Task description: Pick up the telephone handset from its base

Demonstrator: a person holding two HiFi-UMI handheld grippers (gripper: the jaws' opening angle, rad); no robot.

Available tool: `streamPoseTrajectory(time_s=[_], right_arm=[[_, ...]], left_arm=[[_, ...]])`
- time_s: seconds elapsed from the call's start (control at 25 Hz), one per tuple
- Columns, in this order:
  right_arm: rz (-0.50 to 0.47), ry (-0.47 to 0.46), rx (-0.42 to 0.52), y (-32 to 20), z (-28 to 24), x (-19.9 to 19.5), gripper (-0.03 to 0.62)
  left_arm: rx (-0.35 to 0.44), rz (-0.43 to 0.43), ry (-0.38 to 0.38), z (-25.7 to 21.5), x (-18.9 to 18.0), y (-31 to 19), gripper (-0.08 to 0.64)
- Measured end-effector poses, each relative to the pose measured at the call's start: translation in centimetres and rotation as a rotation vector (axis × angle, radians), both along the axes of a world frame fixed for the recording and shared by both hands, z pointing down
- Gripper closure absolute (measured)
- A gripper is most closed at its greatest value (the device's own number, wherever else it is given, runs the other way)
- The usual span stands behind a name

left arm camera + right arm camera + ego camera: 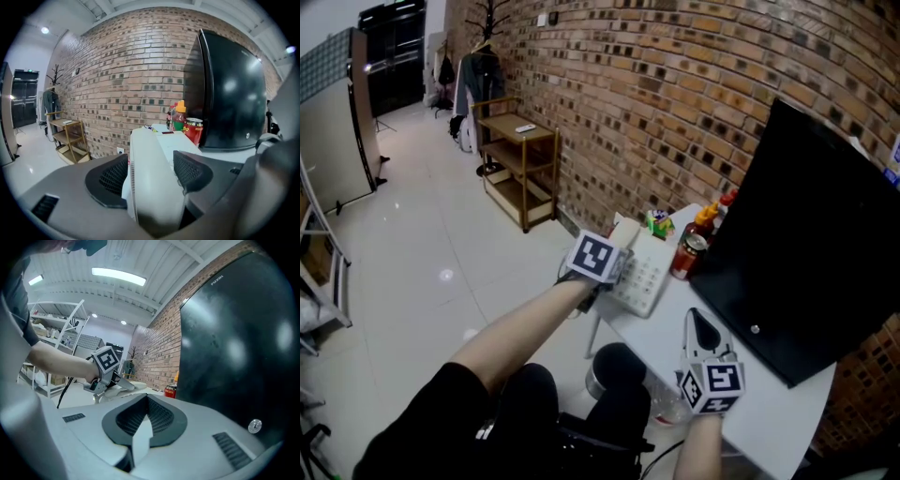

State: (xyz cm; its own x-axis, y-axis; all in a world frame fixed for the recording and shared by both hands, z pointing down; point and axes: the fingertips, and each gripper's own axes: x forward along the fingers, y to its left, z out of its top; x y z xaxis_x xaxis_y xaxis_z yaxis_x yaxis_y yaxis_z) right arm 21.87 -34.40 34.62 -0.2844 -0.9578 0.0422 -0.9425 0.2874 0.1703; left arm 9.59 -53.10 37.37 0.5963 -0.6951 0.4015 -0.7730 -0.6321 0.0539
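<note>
Risk: left claw point(149, 172) straddles the handset point(146, 199), jaws released; closing off-centre could nudge it sideways off its base point(645, 275). Right claw point(142, 423) is clenched, empty.

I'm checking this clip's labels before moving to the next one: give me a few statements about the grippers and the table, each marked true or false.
1. The white handset stands between the parted jaws of the left gripper. True.
2. The right gripper is holding the red can. False: its jaws are together with nothing in them, and the can stands on the table.
3. The telephone sits on the floor. False: it is on the white table.
4. The red can stands beside the black cabinet. True.
</note>
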Motion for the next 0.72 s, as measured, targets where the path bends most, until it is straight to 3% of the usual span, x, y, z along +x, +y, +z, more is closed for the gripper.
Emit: streamPoseTrajectory(time_s=[0.16,0.52,0.72], right_arm=[[-0.011,-0.016,0.002,0.0,0.2,0.1,0.584],[0.002,-0.014,-0.001,0.3,0.1,0.0,0.584],[0.014,-0.003,0.002,0.6,0.1,-0.1,0.584]], left_arm=[[-0.034,-0.016,-0.036,1.4,0.2,-0.4,0.272],[-0.042,-0.087,0.084,0.3,-0.5,-0.5,0.333],[-0.001,-0.086,0.105,-0.8,-1.1,0.3,0.334]])
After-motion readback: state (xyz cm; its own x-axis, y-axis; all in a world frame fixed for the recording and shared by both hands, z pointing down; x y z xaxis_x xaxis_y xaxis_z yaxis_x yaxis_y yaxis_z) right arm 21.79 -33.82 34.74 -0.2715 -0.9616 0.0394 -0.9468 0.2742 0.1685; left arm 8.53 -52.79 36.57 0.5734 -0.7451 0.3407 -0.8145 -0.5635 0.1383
